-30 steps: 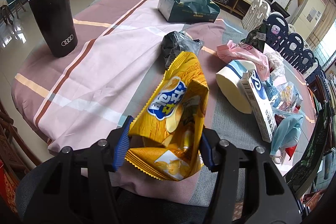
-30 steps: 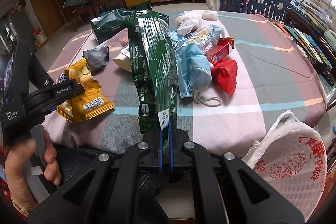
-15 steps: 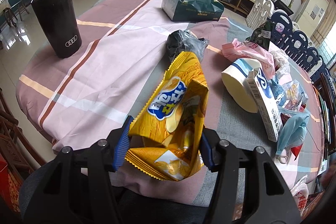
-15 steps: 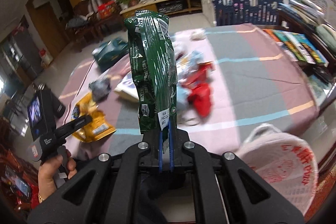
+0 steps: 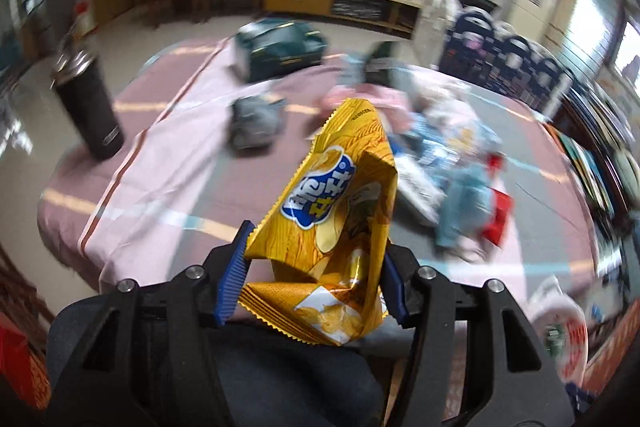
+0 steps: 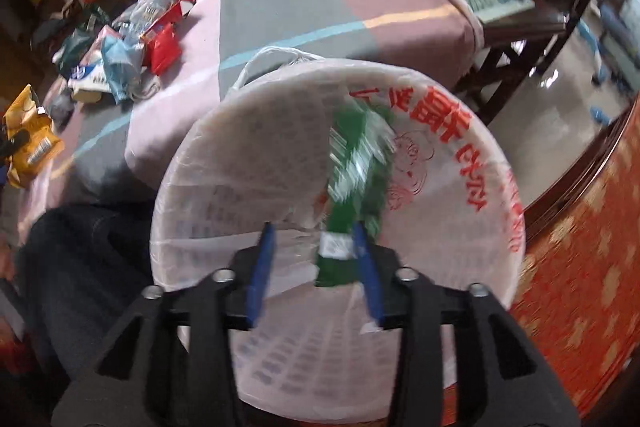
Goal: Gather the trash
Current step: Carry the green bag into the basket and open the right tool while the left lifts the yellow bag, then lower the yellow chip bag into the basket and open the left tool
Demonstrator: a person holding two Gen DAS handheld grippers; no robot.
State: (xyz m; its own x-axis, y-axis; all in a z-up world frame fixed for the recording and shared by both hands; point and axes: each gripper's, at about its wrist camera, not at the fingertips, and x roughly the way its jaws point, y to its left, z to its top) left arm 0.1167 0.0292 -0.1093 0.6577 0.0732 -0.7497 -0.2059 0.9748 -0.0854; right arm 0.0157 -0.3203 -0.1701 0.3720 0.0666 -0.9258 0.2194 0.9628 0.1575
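Note:
My left gripper (image 5: 316, 239) is shut on a crumpled yellow chip bag (image 5: 332, 203), held up above the near edge of the table. My right gripper (image 6: 313, 227) points down into a white bin lined with a white plastic bag with red print (image 6: 256, 131). Its jaws are opening. A green snack wrapper (image 6: 356, 163), blurred, hangs between them against the right pad (image 6: 366, 267) and over the bin's mouth; the left pad stands clear of it. The yellow chip bag (image 6: 28, 139) also shows at the far left of the right wrist view.
The round table has a pink and grey cloth (image 5: 168, 163). On it stand a black tumbler (image 5: 90, 111), a dark green tissue pack (image 5: 280, 47), a grey crumpled bag (image 5: 254, 125), and a blue face mask (image 5: 460, 203) with red wrappers (image 5: 498, 219). A person's dark trousers (image 6: 80, 259) are left of the bin.
My right gripper swung from above the table down over the bin, and its jaws parted from the green wrapper. My left gripper rose and shifted right, still gripping the yellow bag.

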